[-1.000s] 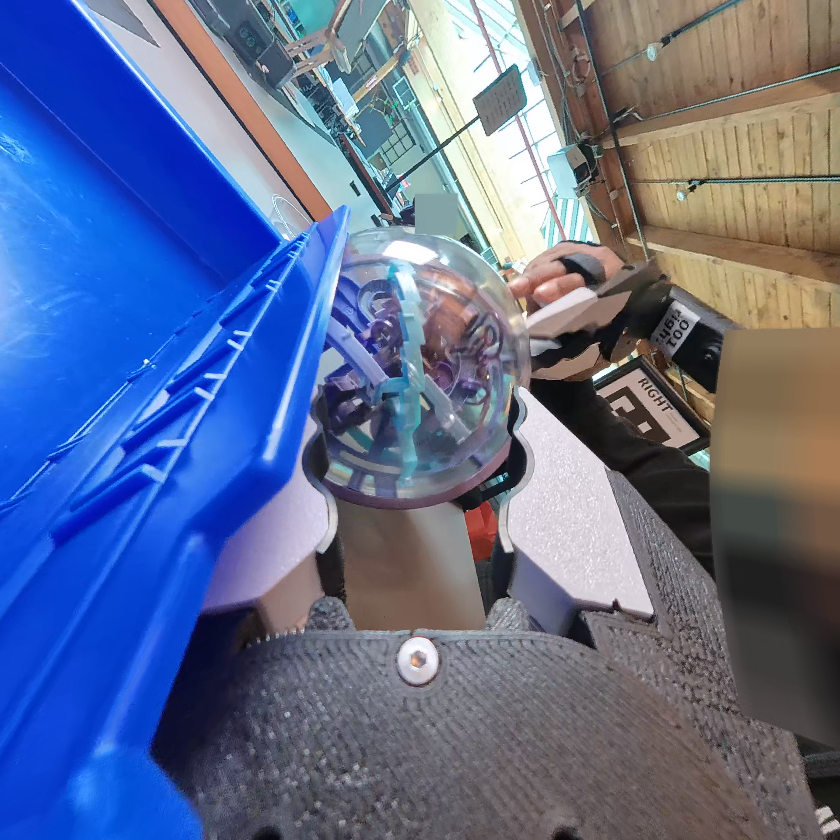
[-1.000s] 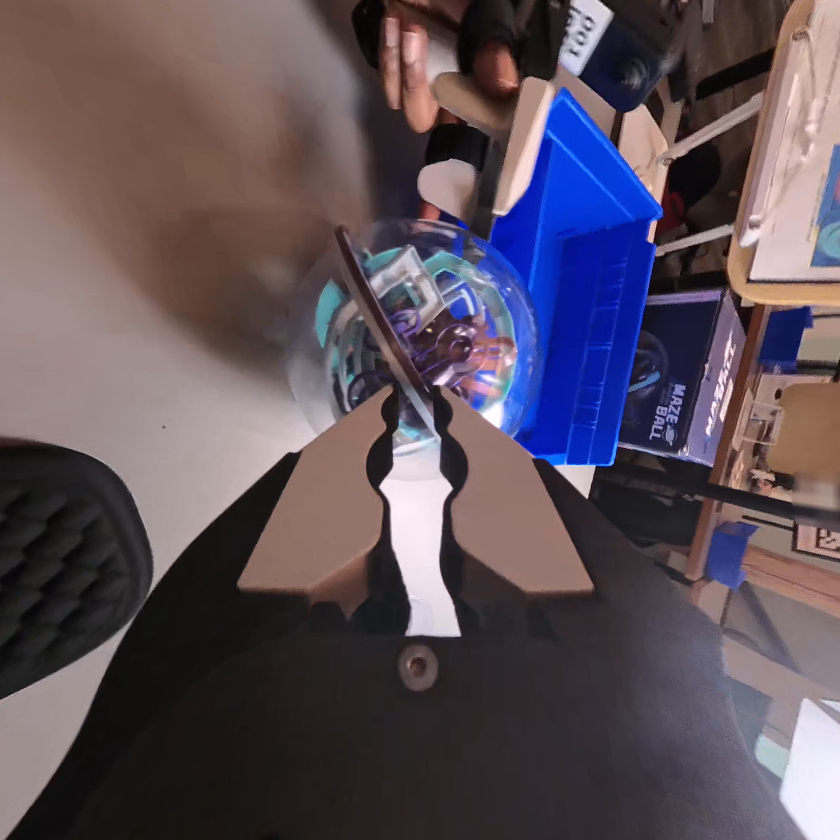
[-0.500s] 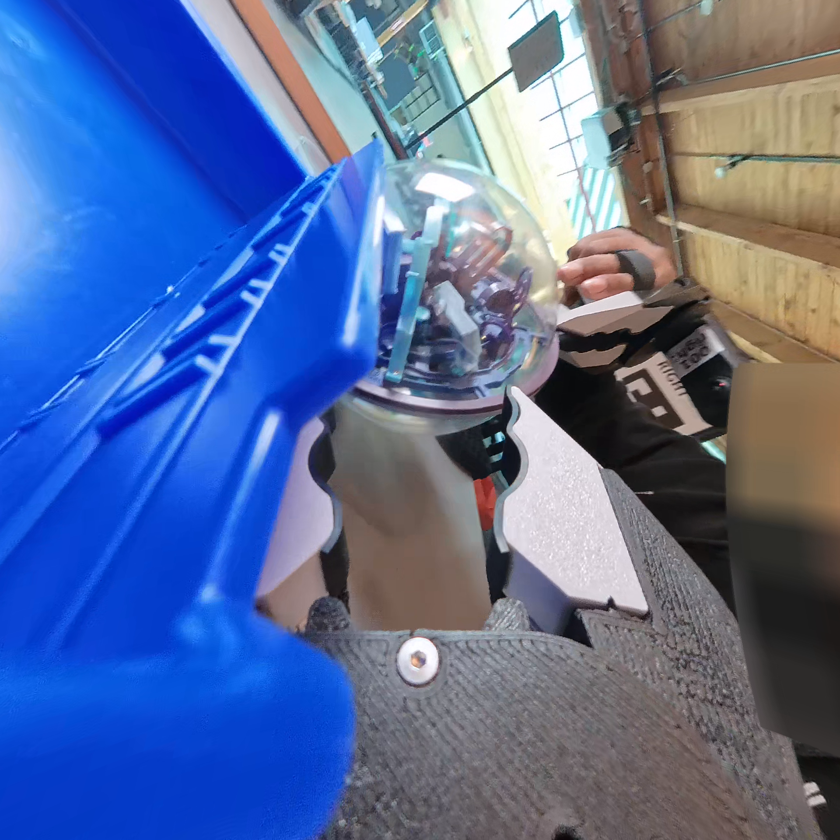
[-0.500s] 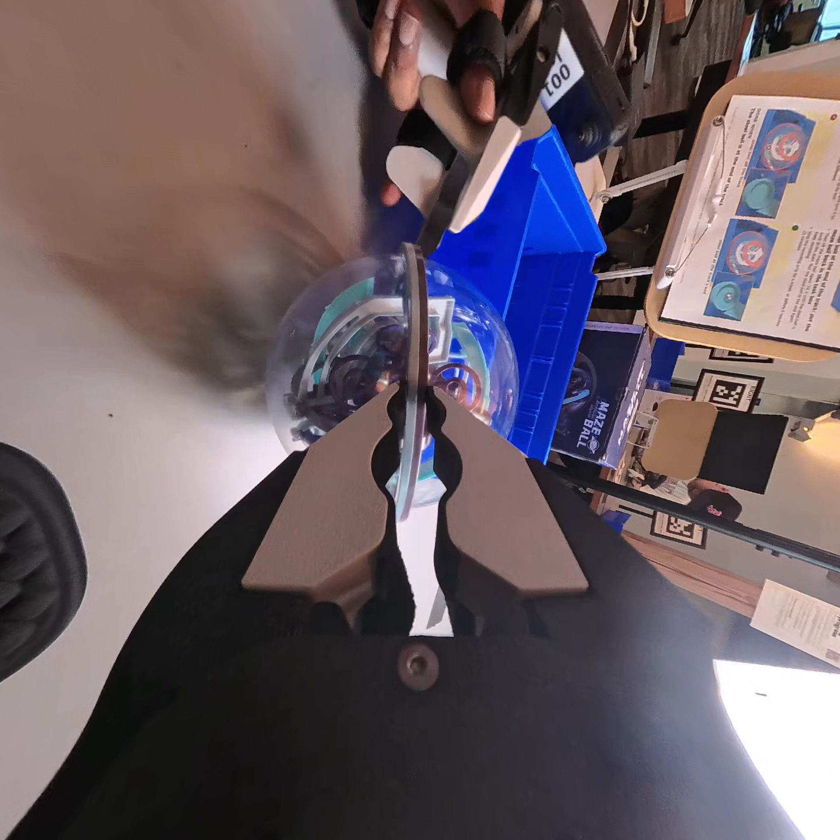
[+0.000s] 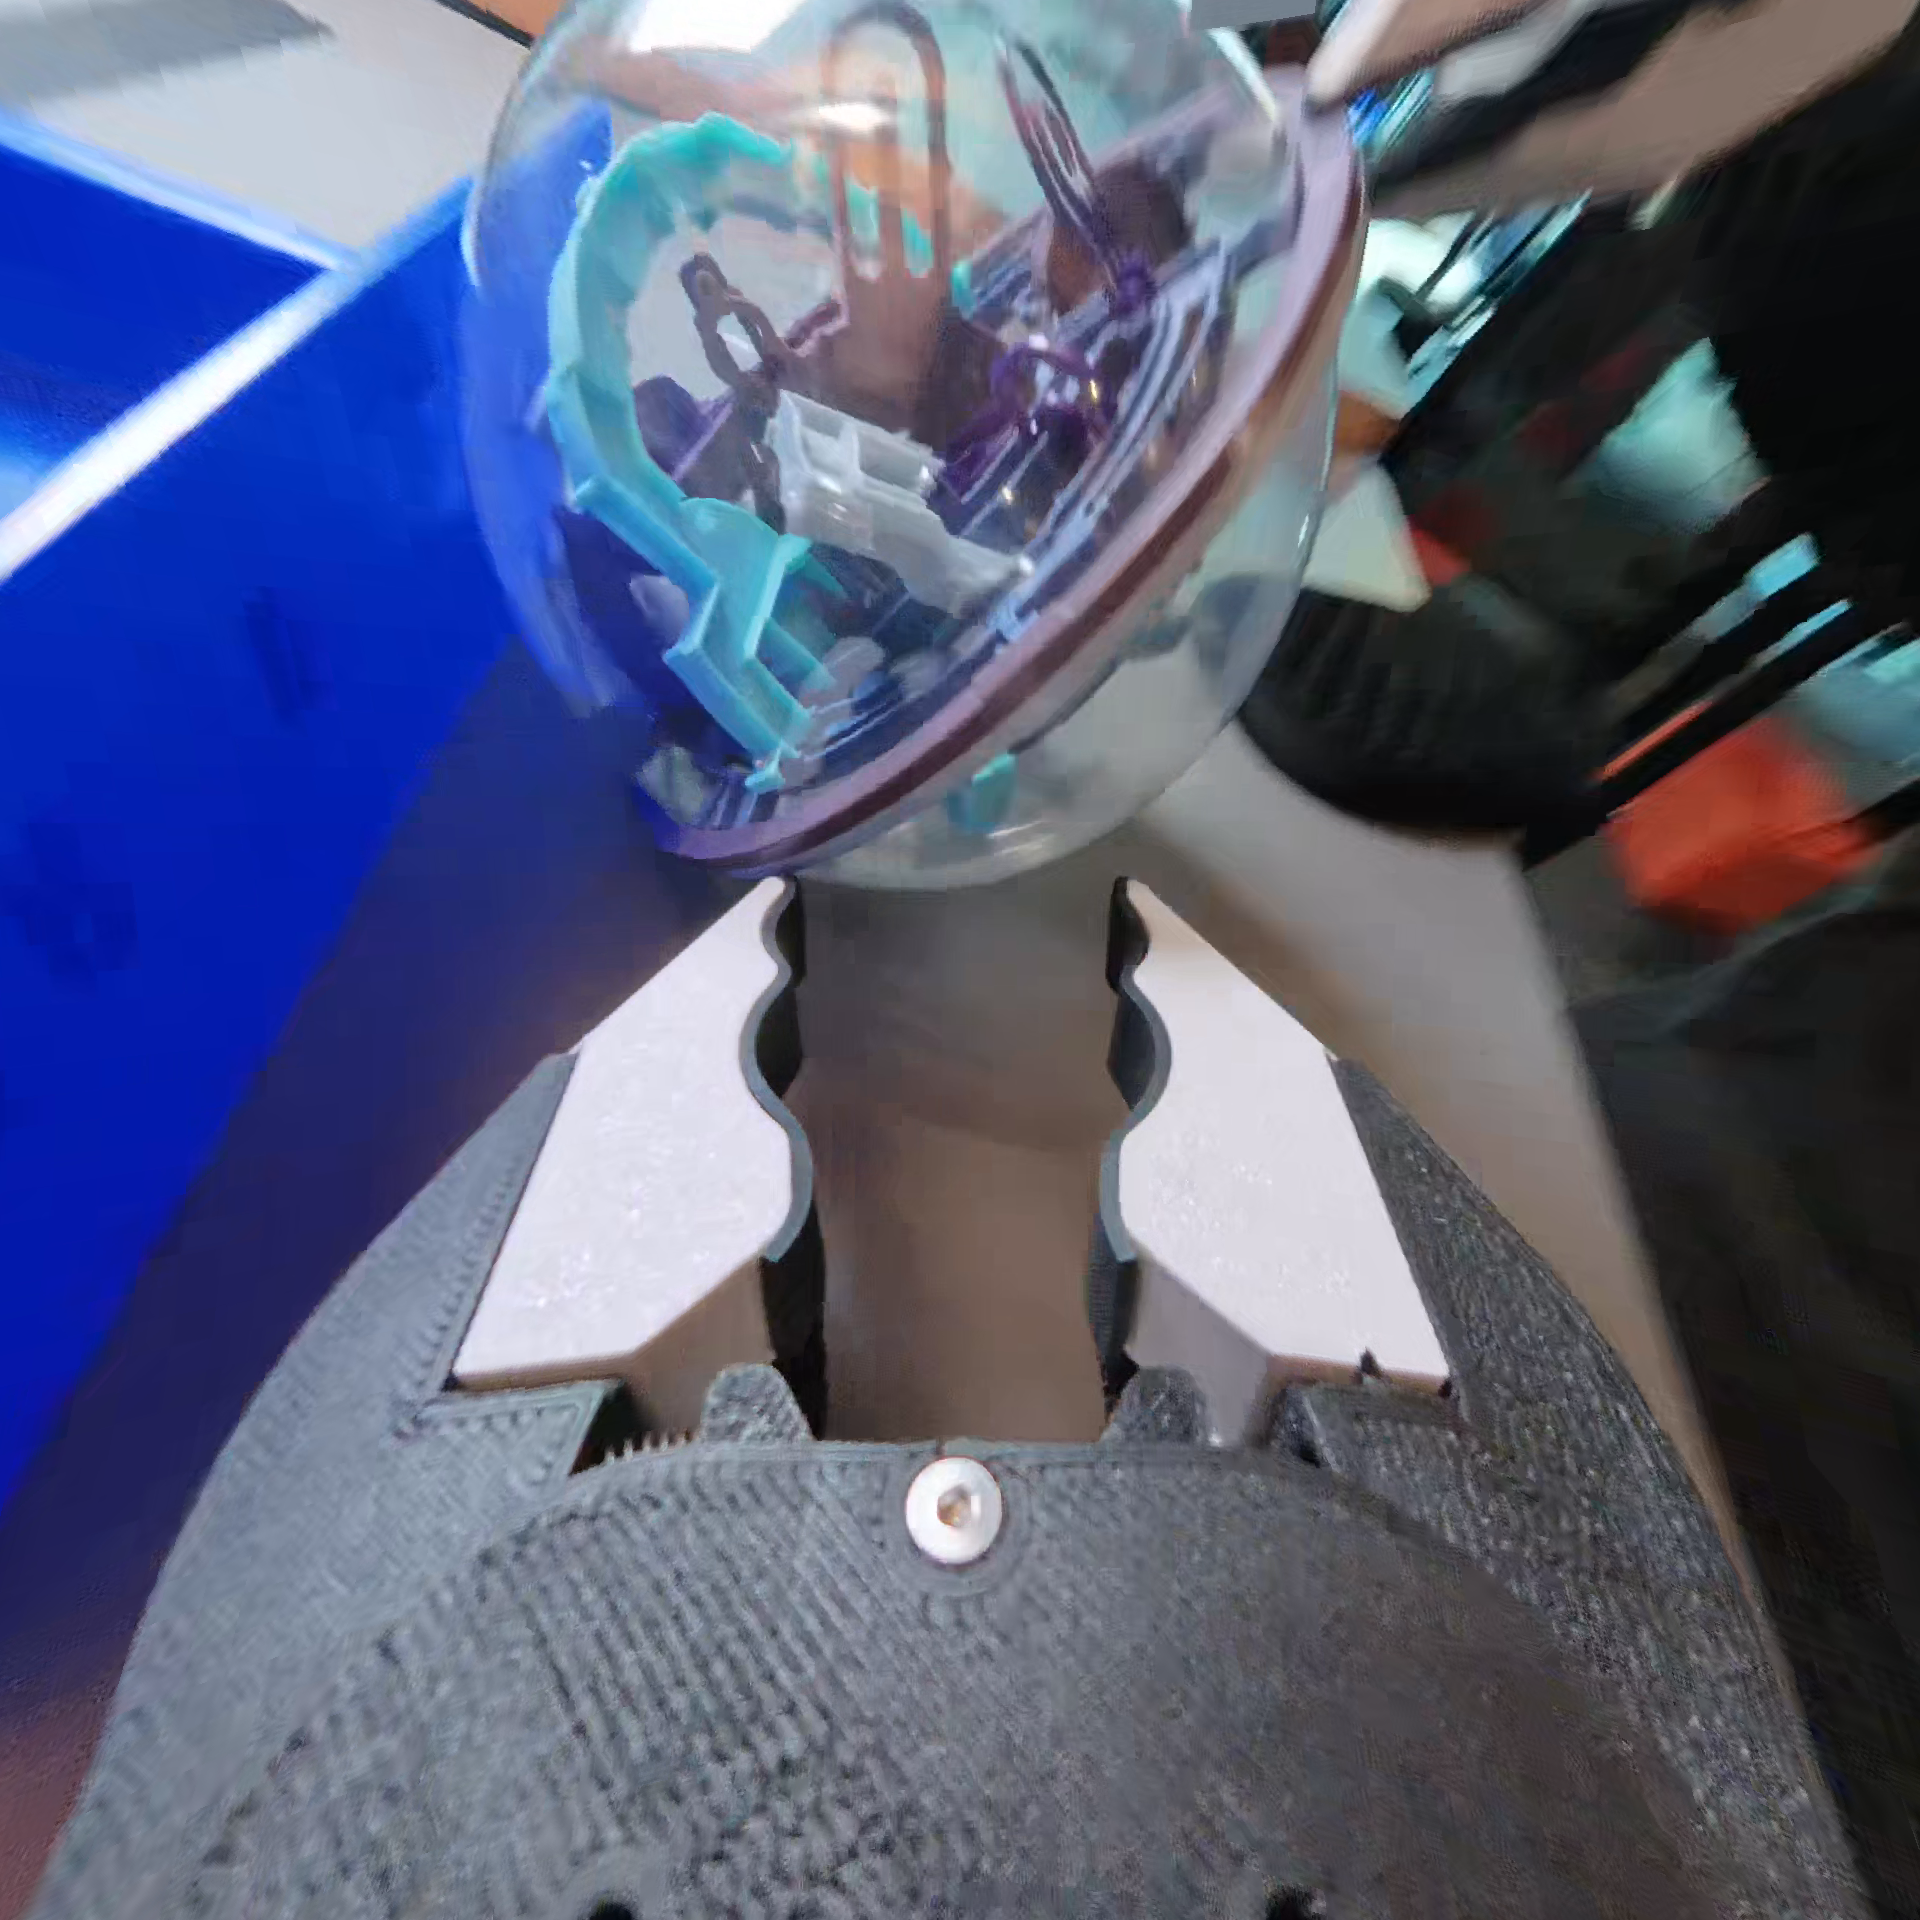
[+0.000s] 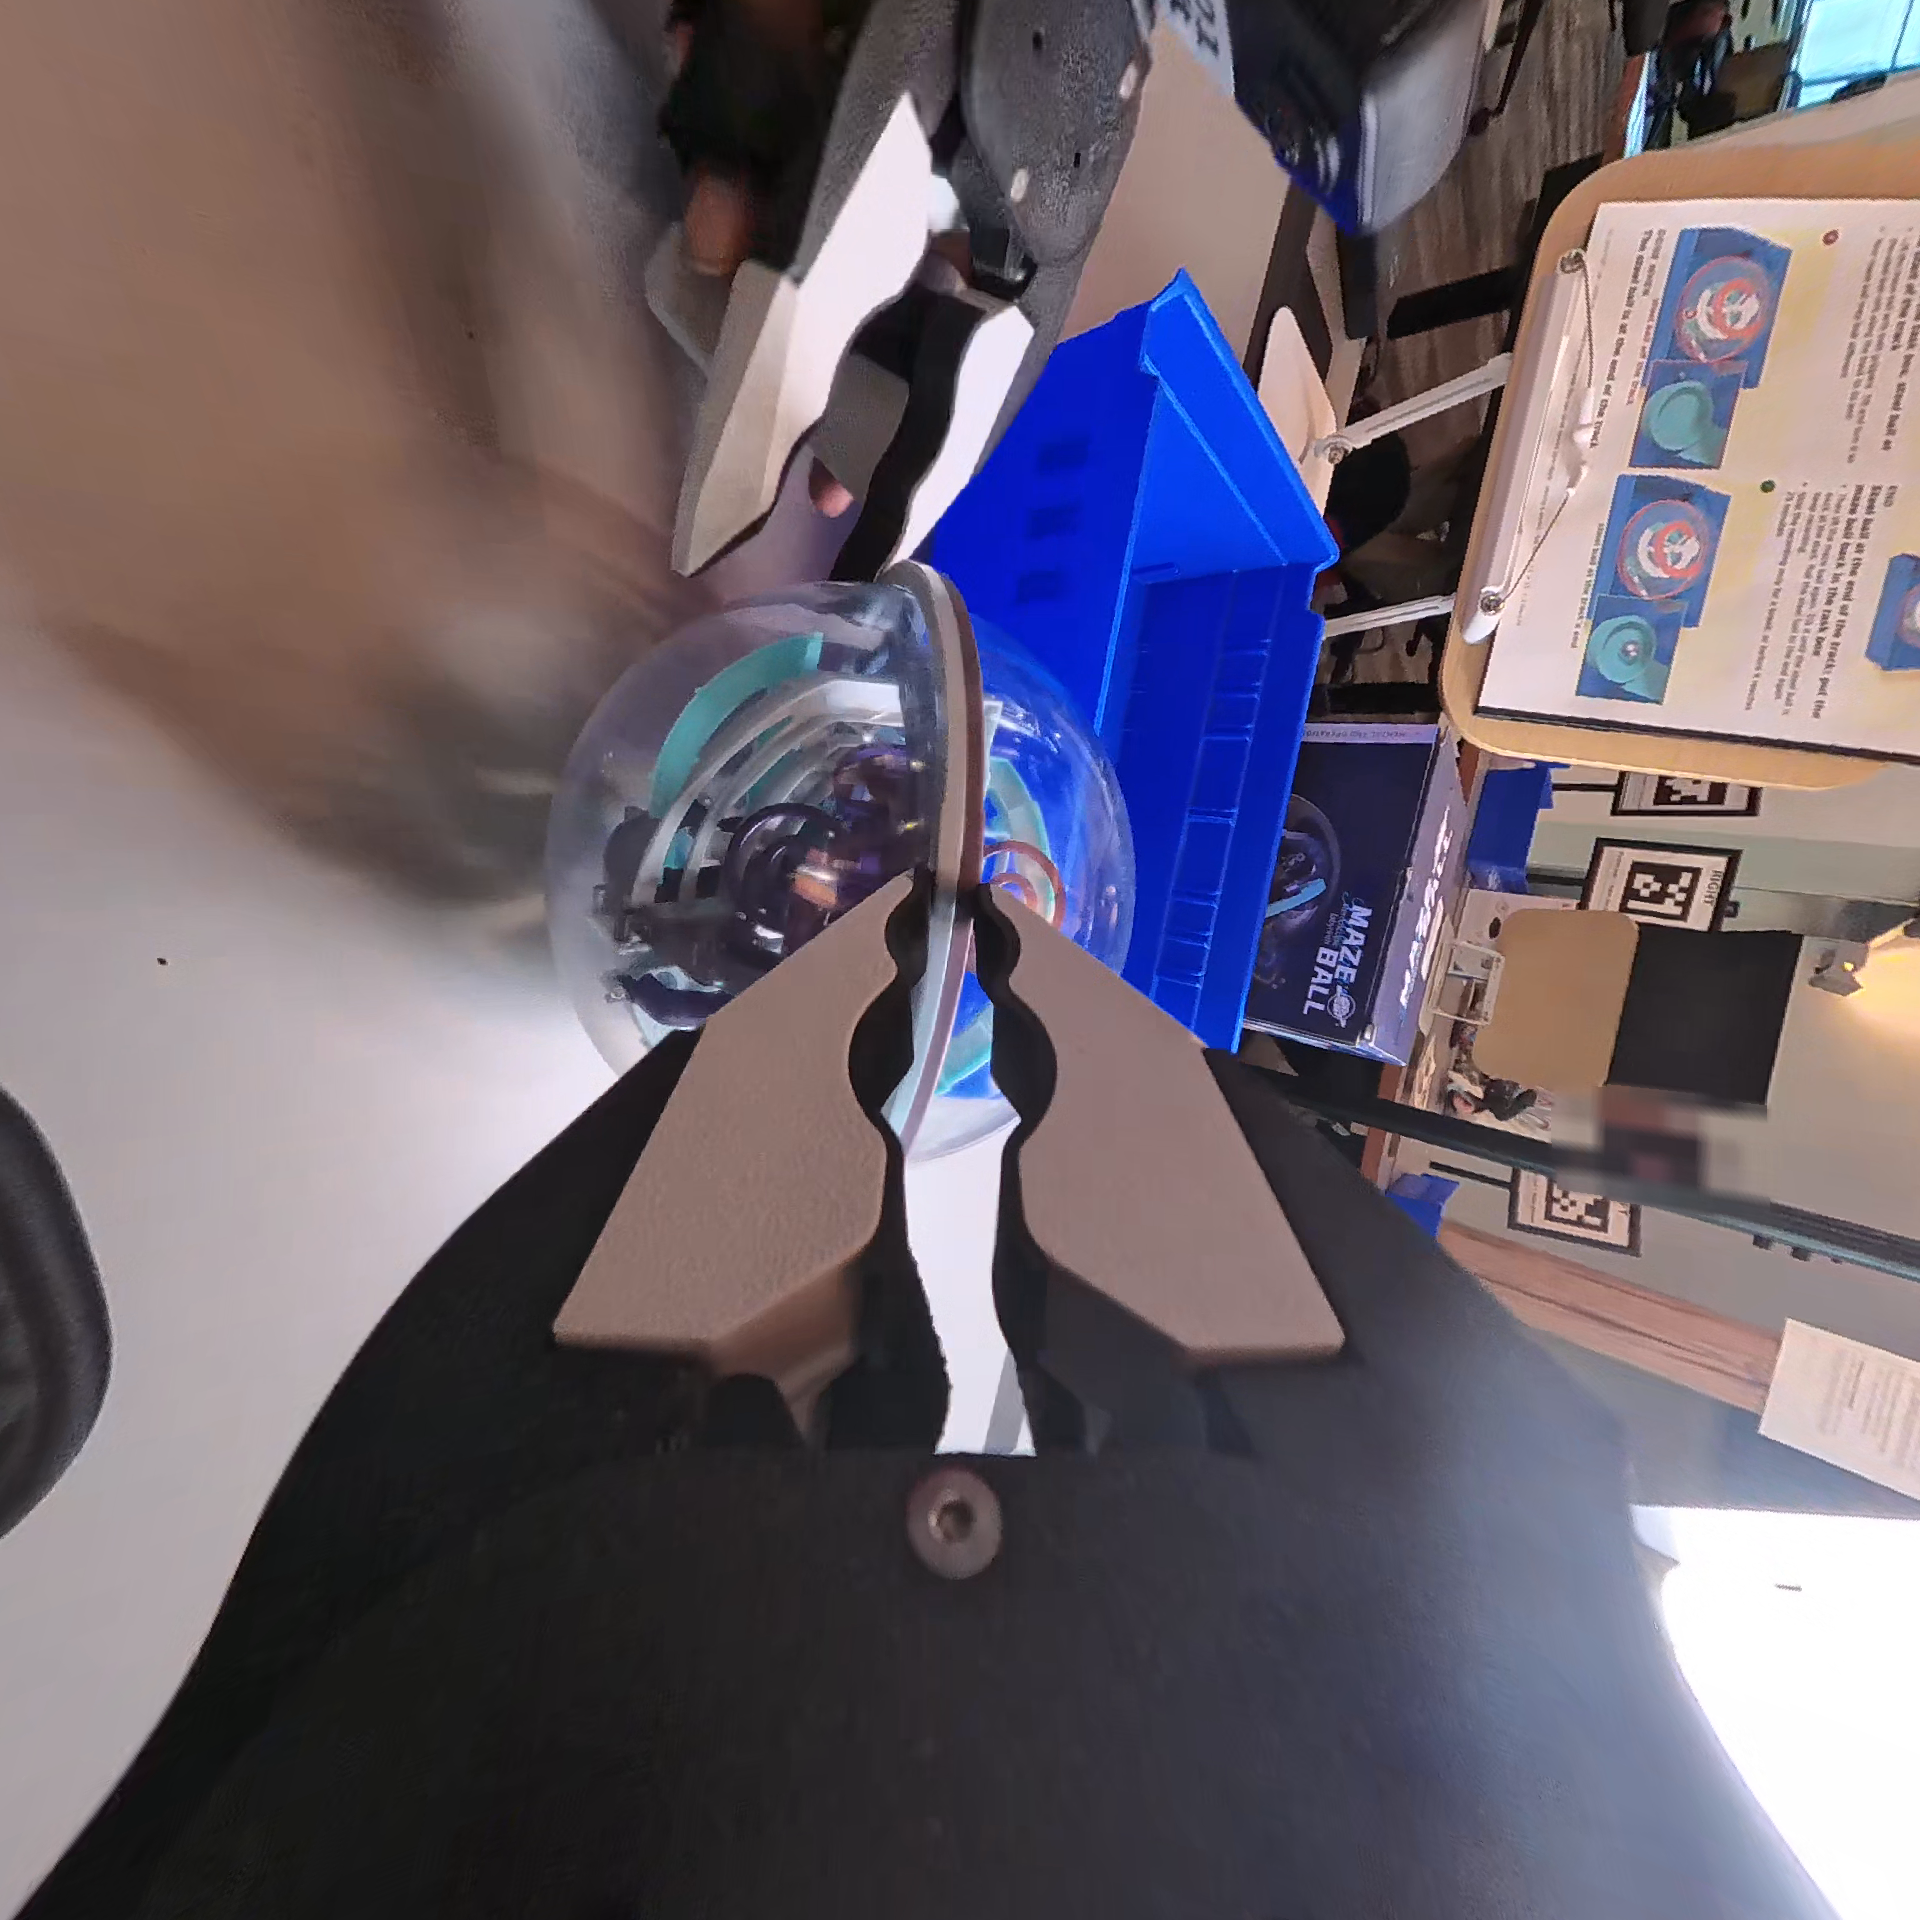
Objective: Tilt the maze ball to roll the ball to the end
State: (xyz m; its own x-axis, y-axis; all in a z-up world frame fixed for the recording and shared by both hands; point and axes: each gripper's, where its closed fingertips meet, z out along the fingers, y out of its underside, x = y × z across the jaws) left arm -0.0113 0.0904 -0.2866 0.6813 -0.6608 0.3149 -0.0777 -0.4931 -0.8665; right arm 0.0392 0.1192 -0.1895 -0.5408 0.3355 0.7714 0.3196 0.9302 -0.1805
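Observation:
The maze ball [image 5: 904, 447] is a clear sphere with teal, purple and white tracks inside and a dark rim around its middle. In the left wrist view it sits just beyond the tips of my left gripper [image 5: 951, 894], which is open and not touching it. In the right wrist view my right gripper [image 6: 940, 909] is shut on the rim of the maze ball [image 6: 790, 831] and holds it over the white table [image 6: 260, 1091]. The left gripper [image 6: 821, 416] shows above the ball, fingers apart. I cannot make out the small ball inside.
A blue plastic bin [image 6: 1195, 675] lies close behind the ball and fills the left of the left wrist view [image 5: 208, 675]. A dark blue maze ball box [image 6: 1340, 935] and a clipboard with a printed sheet [image 6: 1662, 468] are beyond it. A black object [image 6: 42, 1299] sits at the left edge.
My left gripper has let go of the ball and drawn back from it. My right gripper keeps its hold on the rim and has turned the ball, so the rim now stands at a different angle.

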